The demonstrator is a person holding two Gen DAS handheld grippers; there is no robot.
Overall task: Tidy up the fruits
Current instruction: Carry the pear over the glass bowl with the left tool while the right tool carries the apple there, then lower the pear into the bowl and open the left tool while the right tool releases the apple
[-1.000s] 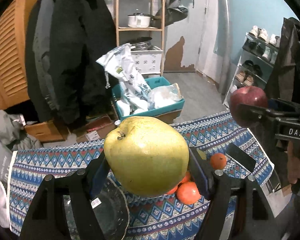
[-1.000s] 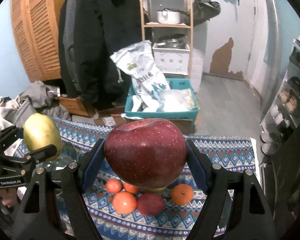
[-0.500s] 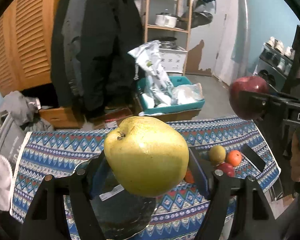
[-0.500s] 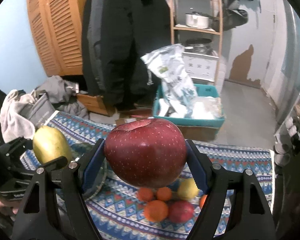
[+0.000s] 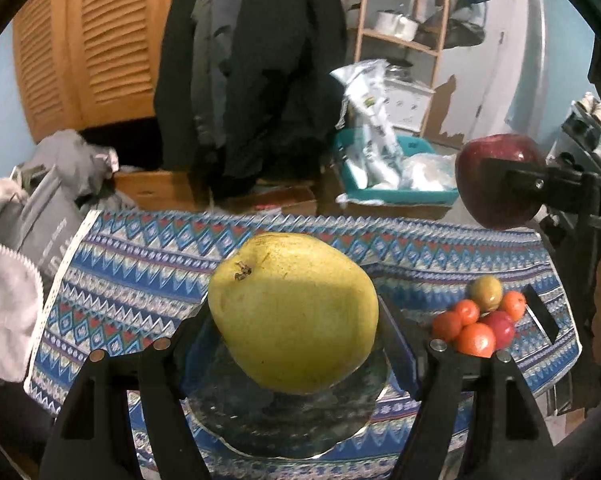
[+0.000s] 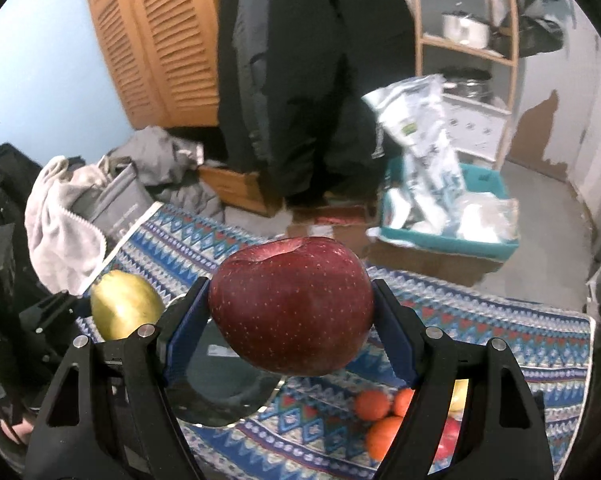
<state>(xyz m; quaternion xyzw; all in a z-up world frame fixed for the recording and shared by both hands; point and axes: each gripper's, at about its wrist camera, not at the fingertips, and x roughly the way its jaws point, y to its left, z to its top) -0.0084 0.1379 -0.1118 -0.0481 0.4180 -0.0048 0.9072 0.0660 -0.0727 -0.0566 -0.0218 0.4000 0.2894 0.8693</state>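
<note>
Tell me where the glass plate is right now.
The glass plate lies on the patterned cloth, below the pear in the left wrist view, left of the small fruit pile.

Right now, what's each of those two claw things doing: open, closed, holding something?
Left gripper: closed on the yellow pear, above the glass plate.
Right gripper: closed on the red apple.

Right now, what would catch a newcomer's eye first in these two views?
A big yellow-green pear fills the left wrist view, clamped in the left gripper above a dark glass plate. In the right wrist view a dark red apple sits just as large in the right gripper. A small pile of oranges and other fruit lies on the patterned blue tablecloth.
</note>
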